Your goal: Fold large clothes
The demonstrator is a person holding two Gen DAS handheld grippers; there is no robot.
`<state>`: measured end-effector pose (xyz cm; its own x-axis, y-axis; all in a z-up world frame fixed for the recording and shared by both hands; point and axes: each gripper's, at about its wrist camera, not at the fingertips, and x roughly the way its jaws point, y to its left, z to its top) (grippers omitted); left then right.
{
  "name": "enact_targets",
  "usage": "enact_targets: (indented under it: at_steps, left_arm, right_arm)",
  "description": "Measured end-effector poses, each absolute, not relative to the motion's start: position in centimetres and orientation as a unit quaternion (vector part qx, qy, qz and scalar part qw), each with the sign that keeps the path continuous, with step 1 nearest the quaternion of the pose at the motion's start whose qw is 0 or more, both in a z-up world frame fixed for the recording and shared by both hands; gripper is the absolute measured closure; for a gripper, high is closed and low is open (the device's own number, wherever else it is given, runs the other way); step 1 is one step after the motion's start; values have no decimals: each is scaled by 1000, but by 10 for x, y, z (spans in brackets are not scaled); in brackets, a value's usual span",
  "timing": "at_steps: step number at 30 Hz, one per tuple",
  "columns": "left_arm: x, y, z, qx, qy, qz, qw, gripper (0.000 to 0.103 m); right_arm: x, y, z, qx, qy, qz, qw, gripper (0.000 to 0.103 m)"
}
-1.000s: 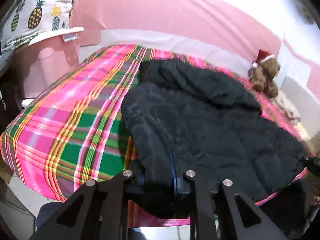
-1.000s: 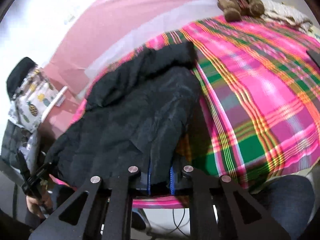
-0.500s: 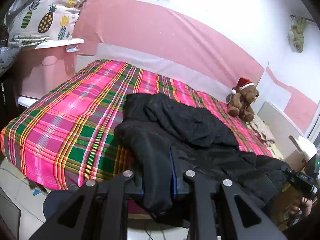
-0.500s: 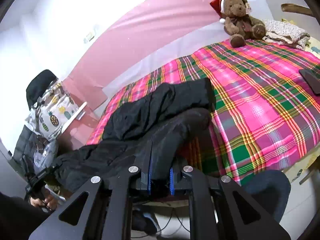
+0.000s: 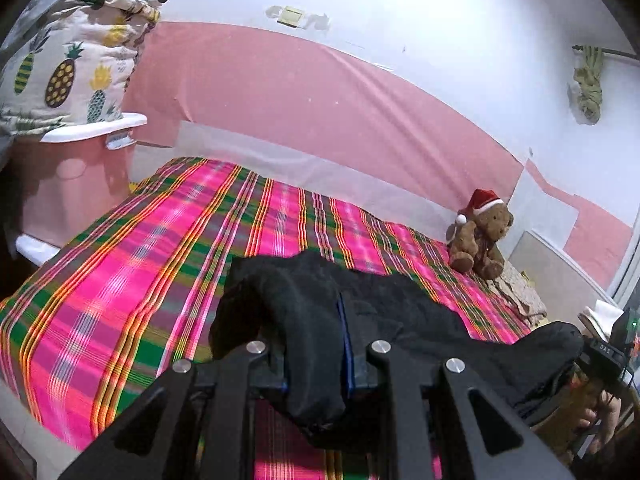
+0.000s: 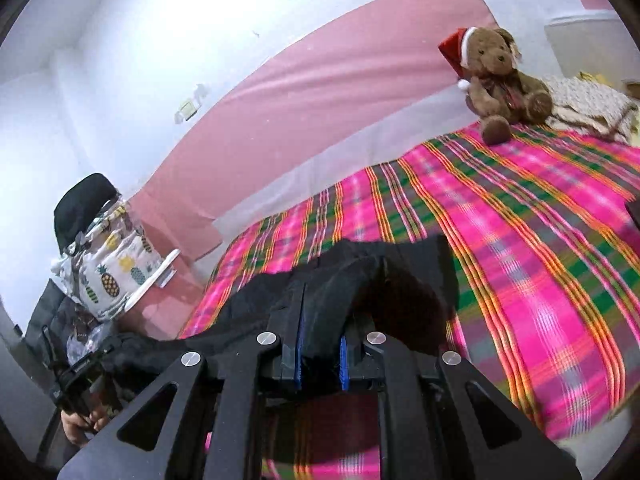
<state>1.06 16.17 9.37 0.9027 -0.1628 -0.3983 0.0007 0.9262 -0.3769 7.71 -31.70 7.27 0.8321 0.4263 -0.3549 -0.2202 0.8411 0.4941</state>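
A large black padded jacket (image 5: 396, 312) hangs between both grippers above the near edge of a bed with a pink and green plaid cover (image 5: 160, 248). My left gripper (image 5: 316, 344) is shut on one bunched edge of the jacket, black cloth draped over its blue pads. In the right wrist view my right gripper (image 6: 320, 344) is shut on the other edge of the jacket (image 6: 340, 276). Most of the jacket is raised off the bed; its far edge still lies on the cover. Each view shows the other gripper with a hand at the jacket's far end.
A brown teddy bear (image 5: 480, 236) in a red hat sits at the bed's far corner by the pink wall, beside folded cloth (image 5: 520, 296). A pink cabinet (image 5: 68, 176) with a pineapple-print bundle (image 5: 68, 68) on it stands left of the bed. A dark flat object (image 6: 634, 212) lies on the bed's right.
Both grippers have risen, lifting the jacket's near edge off the bed. The jacket, spread flat a second ago, now hangs bunched between them and covers less of the plaid.
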Motion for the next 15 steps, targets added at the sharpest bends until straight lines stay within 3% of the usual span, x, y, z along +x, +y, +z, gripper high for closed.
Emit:
enact_targets:
  at_steps: [9, 15]
  left_arm:
    - [114, 162, 104, -164, 239, -20, 957, 84]
    - [190, 167, 77, -160, 284, 2, 945, 84]
  right_arm:
    - [180, -305, 94, 211, 261, 156, 929, 90]
    - [256, -290, 77, 185, 315, 122, 923, 90]
